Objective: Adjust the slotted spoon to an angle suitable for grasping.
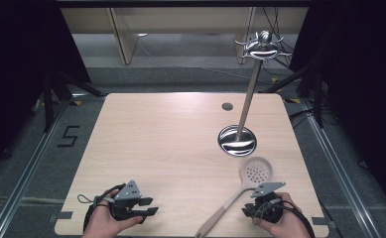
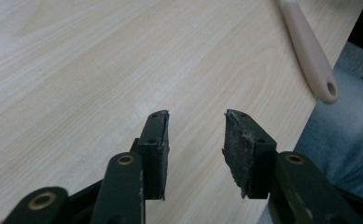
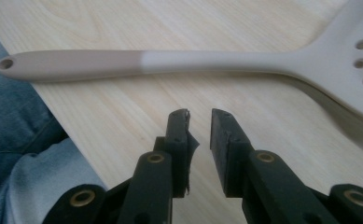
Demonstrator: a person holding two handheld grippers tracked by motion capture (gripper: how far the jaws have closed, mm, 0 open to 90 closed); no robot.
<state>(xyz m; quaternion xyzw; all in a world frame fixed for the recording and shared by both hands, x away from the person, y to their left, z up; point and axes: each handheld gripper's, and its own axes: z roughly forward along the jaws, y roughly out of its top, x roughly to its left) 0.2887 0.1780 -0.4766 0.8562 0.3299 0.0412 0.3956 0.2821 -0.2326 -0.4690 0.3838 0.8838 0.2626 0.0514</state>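
Observation:
A beige slotted spoon (image 1: 256,170) lies on the wooden table (image 1: 170,144) at the front right, its handle running to the front edge. Behind it stands a metal utensil stand (image 1: 249,91) with a round base and hooks on top. My left gripper (image 1: 151,207) rests at the front left, pointing right; its jaws are open and empty (image 2: 195,126), and the spoon's handle end (image 2: 310,46) lies far ahead. My right gripper (image 1: 248,210) sits just right of the handle, open by a narrow gap with nothing in it (image 3: 200,116). The spoon's handle (image 3: 142,63) crosses just beyond its tips.
A small round grommet (image 1: 227,106) sits near the table's far edge. The table's front edge runs close under both grippers, with the person's jeans (image 3: 25,154) below it. Dark stand legs (image 1: 51,94) flank the table on the floor.

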